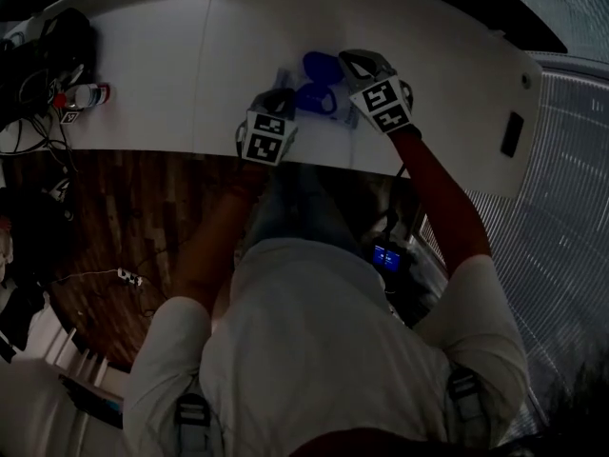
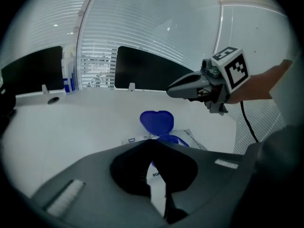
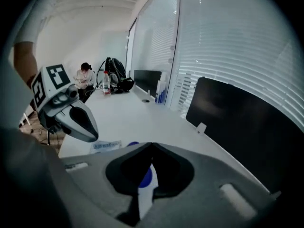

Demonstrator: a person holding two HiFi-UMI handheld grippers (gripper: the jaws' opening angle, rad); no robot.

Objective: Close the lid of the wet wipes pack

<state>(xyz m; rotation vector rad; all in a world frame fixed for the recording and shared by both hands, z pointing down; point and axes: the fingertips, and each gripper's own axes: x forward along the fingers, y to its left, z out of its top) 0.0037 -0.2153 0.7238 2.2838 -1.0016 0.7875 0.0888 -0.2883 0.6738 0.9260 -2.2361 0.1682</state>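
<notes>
The wet wipes pack (image 1: 290, 89) lies flat on the white table (image 1: 190, 74) near its front edge. Its blue lid (image 1: 322, 66) is flipped open. In the left gripper view the lid (image 2: 157, 121) stands upright behind the blue opening ring (image 2: 172, 139). My left gripper (image 1: 279, 93) is shut, with its tips over the pack's near end (image 2: 153, 142). My right gripper (image 1: 355, 61) is also shut and hovers just right of the lid. Part of the lid (image 3: 144, 177) shows through the gap under its jaws. Whether either gripper touches the pack is hidden.
A bottle (image 1: 88, 95), cables and a dark bag (image 1: 59, 36) crowd the table's left end. A black object (image 1: 512, 133) lies at the right end. Dark monitors (image 2: 152, 70) line the far side by the blinds. A person (image 3: 86, 77) sits at the far end.
</notes>
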